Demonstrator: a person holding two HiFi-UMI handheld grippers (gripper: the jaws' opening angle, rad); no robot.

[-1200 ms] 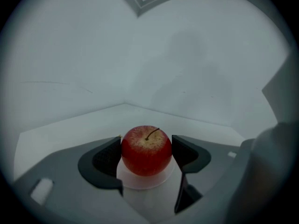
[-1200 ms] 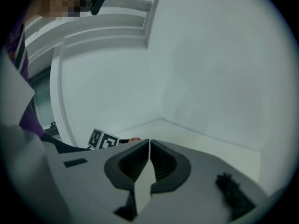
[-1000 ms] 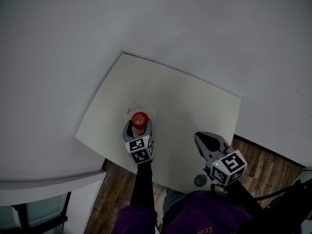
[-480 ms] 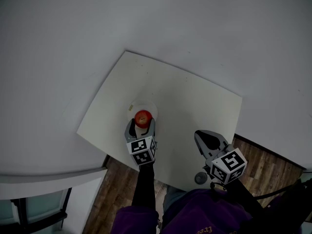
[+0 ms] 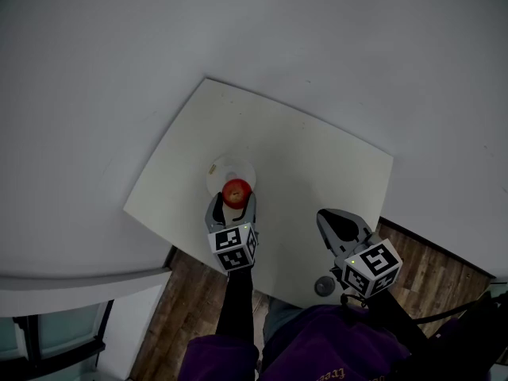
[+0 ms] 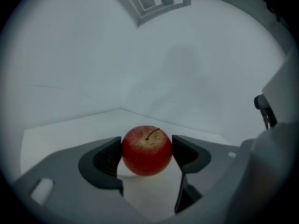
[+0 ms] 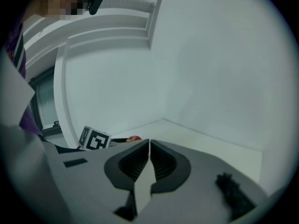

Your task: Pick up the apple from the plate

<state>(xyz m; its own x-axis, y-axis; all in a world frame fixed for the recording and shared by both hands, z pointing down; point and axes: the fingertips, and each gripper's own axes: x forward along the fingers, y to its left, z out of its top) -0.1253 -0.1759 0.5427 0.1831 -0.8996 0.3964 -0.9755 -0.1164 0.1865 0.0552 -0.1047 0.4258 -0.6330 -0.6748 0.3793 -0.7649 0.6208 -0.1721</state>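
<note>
The left gripper (image 5: 234, 200) has its jaws closed on the apple (image 6: 146, 151). In the left gripper view both pads press its red sides and the stem points up. From the head view the apple sits over the near rim of the plate (image 5: 225, 170), which lies on the table (image 5: 317, 173). The right gripper (image 7: 148, 146) takes no part. Its jaws are pressed together with nothing between them, and it hangs over the table's near edge, well apart from the plate.

The grasp looks made, so the main step is done. I cannot tell whether the apple has left the plate: a pale surface shows right beneath it in the left gripper view. What seems left is raising it clear of the plate and holding it steady.
</note>
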